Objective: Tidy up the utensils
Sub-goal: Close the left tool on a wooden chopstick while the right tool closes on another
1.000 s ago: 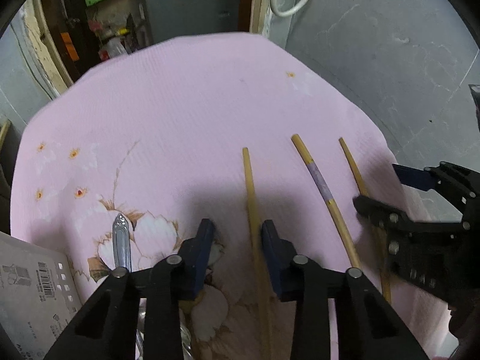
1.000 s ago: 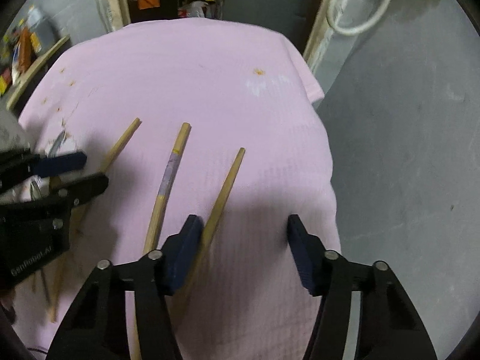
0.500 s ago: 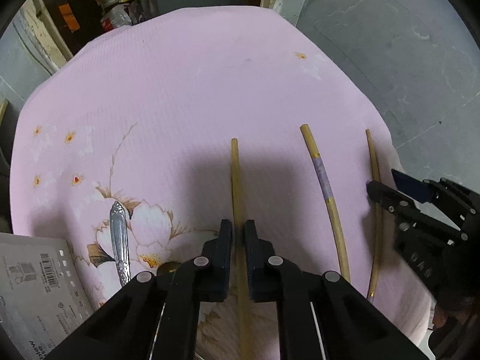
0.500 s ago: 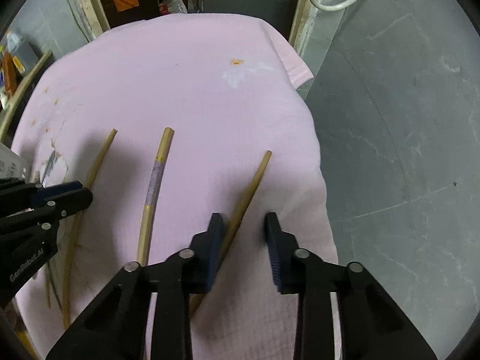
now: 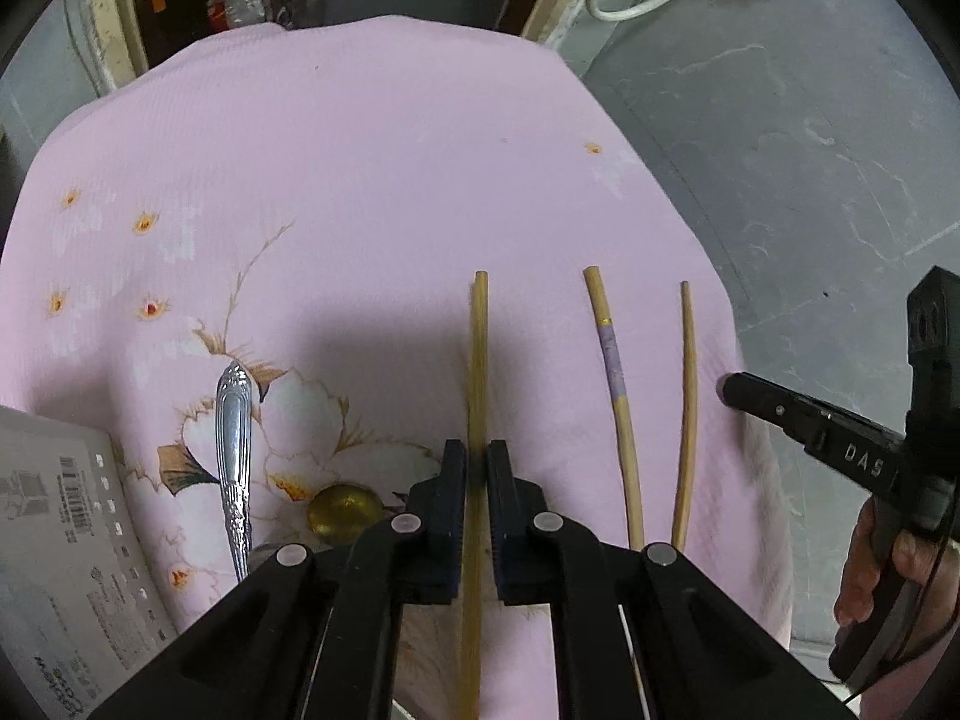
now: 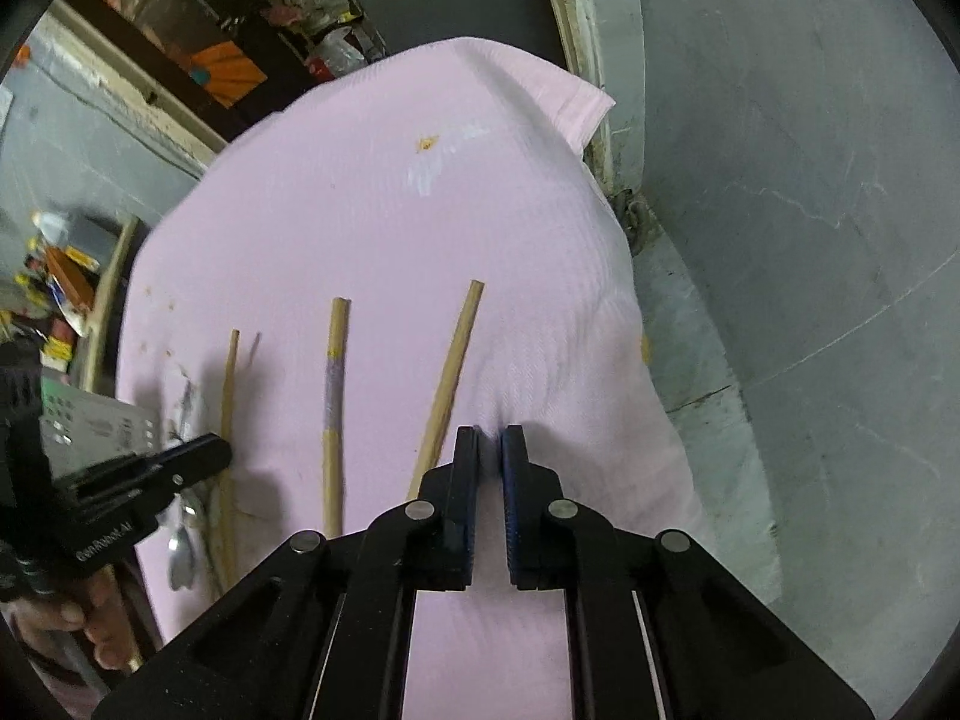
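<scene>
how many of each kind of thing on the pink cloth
chopsticks: 3, one of them in the left gripper
silver spoon: 1
gold round piece, kind unclear: 1
total: 5

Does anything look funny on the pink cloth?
Yes. The right tongs are shut on nothing: the plain chopstick lies just left of them, outside their grip. The left tongs do grip the leftmost chopstick.

The left gripper (image 5: 475, 492) hides the lower stretch of one chopstick (image 5: 478, 360). The silver handle (image 5: 234, 450) and gold bowl (image 5: 343, 511) vanish behind it too. At left, the printed box (image 5: 60, 540) is cut off; shelf clutter (image 6: 54, 276) is blurred.
</scene>
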Demonstrator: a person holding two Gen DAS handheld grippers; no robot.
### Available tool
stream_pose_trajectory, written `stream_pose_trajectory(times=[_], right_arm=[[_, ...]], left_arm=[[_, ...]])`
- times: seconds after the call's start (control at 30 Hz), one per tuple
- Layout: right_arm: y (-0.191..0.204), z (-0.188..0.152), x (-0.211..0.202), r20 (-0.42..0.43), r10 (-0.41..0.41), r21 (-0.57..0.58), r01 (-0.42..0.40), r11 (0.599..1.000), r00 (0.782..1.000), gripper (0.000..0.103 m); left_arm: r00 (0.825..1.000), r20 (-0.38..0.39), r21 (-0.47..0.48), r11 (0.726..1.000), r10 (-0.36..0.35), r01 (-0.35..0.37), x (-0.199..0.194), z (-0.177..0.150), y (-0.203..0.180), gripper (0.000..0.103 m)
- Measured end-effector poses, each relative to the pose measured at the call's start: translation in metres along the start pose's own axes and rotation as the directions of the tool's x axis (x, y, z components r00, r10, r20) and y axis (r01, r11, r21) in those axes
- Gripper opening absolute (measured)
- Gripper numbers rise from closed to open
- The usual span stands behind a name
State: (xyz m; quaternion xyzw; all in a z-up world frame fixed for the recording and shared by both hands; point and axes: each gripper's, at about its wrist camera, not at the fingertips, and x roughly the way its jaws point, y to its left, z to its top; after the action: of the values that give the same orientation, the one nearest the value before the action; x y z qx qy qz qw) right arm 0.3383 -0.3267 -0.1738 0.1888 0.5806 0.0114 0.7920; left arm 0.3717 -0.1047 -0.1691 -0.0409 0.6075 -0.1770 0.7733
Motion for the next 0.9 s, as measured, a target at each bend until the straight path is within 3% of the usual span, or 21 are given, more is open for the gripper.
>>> stream_pose_trajectory(times=[0.1, 0.33, 0.57, 0.73, 0.9], right_arm=[[0.003, -0.003, -0.004, 0.001, 0.008, 0.003, -0.008, 1.0, 1.0, 0.012], [0.008, -0.008, 0.001, 0.0, 0.008, -0.067, -0.008, 0.998, 1.0, 0.018], [0.0, 0.005, 0.019, -0.033, 0.023, -0.066, -0.025, 0.998, 0.999, 0.018], [-0.003, 0.007, 0.034, -0.091, -0.009, -0.02, 0.008, 1.0, 0.996, 0.018], [0.006, 0.015, 0.039, -0.099, -0.051, -0.037, 0.047, 0.998, 0.994, 0.018]], left_arm=[[0.999, -0.021, 0.01, 0.999, -0.035, 0.035, -0.002, -0.003, 0.003, 0.006], [0.999, -0.036, 0.052, 0.999, 0.017, -0.015, 0.008, -0.007, -0.007, 0.006], [0.999, -0.05, 0.041, 0.999, 0.001, 0.001, 0.008, -0.008, 0.002, 0.006], [0.997, -0.06, 0.065, 0.997, 0.046, -0.042, 0.012, -0.009, 0.0, 0.019], [0.996, -0.078, 0.062, 0.997, 0.042, -0.037, 0.014, -0.005, 0.0, 0.02]])
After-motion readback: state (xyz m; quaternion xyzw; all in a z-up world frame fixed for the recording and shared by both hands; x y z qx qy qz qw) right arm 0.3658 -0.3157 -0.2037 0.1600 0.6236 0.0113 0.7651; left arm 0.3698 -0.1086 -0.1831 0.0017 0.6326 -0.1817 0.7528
